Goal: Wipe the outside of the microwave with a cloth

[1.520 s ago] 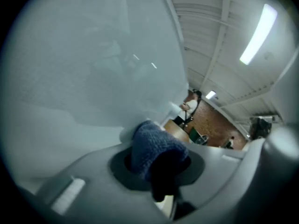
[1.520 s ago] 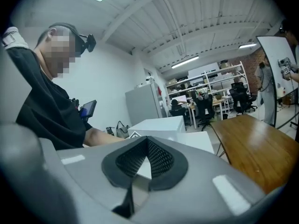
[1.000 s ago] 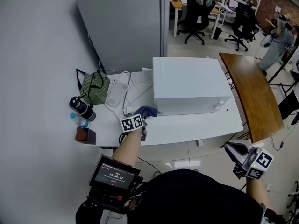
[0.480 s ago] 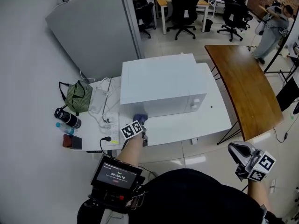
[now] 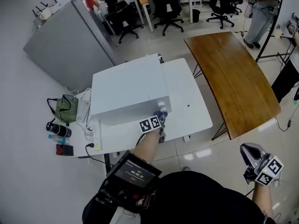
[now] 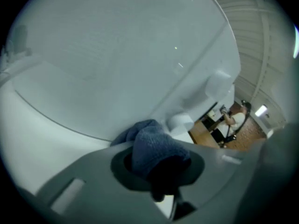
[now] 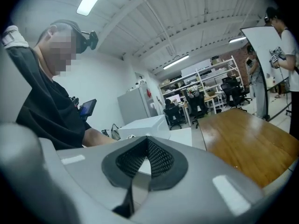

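The white microwave [image 5: 126, 90] stands on a white table [image 5: 191, 111]. My left gripper [image 5: 160, 120] is at the right end of its front face, shut on a blue cloth [image 5: 161, 115]. In the left gripper view the cloth [image 6: 152, 143] bulges out of the left gripper [image 6: 156, 167] and presses against the microwave's front [image 6: 117, 55], just left of two white knobs [image 6: 180, 122]. My right gripper [image 5: 249, 152] hangs low at the right, off the table, well away from the microwave. In its own view the right gripper [image 7: 145, 158] is shut with nothing in it.
A green bag [image 5: 65, 107], bottles [image 5: 58, 130] and a power strip with cables [image 5: 86, 125] crowd the table's left end. A brown wooden table [image 5: 229, 73] stands to the right. A grey cabinet [image 5: 70, 45], office chairs and a standing person [image 5: 259, 8] lie beyond.
My left gripper has slid the blue cloth rightward along the microwave's front, from its left corner to the knobs at the right end. The right gripper has stayed low at the right.
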`<state>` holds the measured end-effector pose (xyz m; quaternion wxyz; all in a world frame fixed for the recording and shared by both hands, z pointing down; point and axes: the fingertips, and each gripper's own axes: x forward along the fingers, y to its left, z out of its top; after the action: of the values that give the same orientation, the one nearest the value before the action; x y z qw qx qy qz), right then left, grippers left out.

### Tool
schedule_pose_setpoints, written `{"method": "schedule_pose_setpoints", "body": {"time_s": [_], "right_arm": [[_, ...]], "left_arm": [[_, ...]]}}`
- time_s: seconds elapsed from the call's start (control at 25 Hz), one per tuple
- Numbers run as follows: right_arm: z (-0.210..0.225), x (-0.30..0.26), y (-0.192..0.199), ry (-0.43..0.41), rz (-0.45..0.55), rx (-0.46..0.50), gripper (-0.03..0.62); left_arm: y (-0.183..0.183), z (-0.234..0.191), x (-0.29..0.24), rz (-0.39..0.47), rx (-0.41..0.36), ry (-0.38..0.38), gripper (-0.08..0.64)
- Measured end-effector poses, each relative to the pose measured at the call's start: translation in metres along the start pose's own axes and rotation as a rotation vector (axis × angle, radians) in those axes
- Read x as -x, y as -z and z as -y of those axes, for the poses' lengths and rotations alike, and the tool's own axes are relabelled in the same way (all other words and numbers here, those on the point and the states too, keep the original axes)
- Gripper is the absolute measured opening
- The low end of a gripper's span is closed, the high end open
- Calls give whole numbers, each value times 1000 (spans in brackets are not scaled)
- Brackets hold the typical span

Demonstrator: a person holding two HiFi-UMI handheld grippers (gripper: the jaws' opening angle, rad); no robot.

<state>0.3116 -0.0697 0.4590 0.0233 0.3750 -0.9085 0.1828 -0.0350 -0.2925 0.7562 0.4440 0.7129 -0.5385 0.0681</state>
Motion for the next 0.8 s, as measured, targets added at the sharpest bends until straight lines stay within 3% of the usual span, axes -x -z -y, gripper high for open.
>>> {"method": "schedule_pose_setpoints", "body": {"time_s": [0.16, 0.24, 0.36, 0.44, 0.52, 0.64, 0.8], "right_arm": [[8, 20, 7, 43, 0, -24, 5], [3, 20, 9, 52, -5, -27, 5], [-13, 4, 12, 41, -33, -22, 5], [-31, -14, 15, 27, -62, -12, 5], [-55, -37, 16, 16, -88, 7, 5], [-105, -80, 15, -9, -121, 47, 5], [-199, -142, 12, -82, -151, 110, 5]], "left_arm": [[17, 39, -26, -28, -25, 94, 58], [22, 56, -29, -40, -61, 179, 58], [36, 89, -23, -102, -210, 381, 58], [41, 87, -13, -158, -345, 434, 58], [32, 50, -8, -185, -390, 368, 58], [8, -30, 10, -185, -304, 244, 58], [-28, -124, 75, -127, -179, 188, 60]]}}
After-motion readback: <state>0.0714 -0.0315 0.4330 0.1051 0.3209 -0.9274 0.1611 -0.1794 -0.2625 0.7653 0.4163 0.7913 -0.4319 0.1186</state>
